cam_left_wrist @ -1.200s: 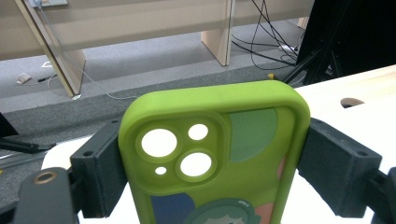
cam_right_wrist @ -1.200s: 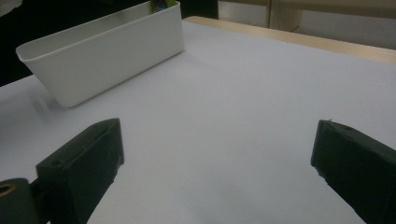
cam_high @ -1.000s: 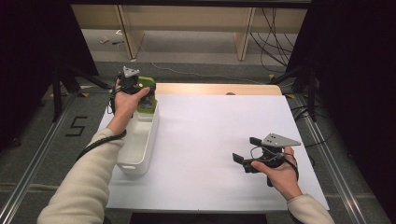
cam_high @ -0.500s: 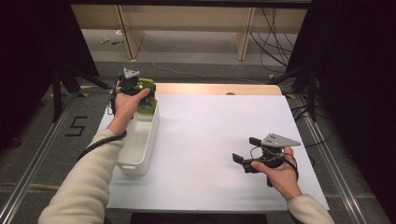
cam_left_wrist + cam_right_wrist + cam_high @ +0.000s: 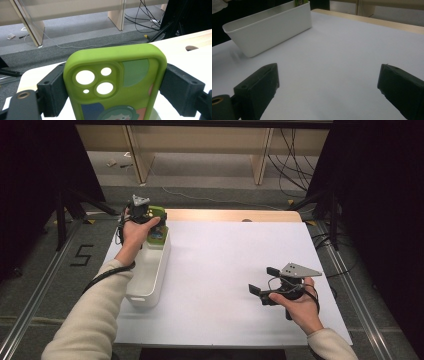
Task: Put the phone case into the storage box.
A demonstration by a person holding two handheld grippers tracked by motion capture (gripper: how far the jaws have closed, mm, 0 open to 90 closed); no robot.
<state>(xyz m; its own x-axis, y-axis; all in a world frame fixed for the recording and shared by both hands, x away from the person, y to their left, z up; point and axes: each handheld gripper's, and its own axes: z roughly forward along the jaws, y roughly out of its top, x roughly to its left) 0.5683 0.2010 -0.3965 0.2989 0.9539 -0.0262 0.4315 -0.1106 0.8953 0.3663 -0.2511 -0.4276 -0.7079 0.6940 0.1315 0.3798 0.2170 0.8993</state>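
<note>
Gripping phone case [image 5: 117,85], left claw [image 5: 113,87] (over bin [image 5: 150,275])

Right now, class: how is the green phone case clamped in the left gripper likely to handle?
The green phone case looks like matte, soft silicone, so it probably resists slipping. It seems empty, light showing through its camera holes, so likely light and a bit bendy. The left gripper squeezes its sides; it may bow.

Green phone case [image 5: 117,82], over white bin [image 5: 150,275]
</note>
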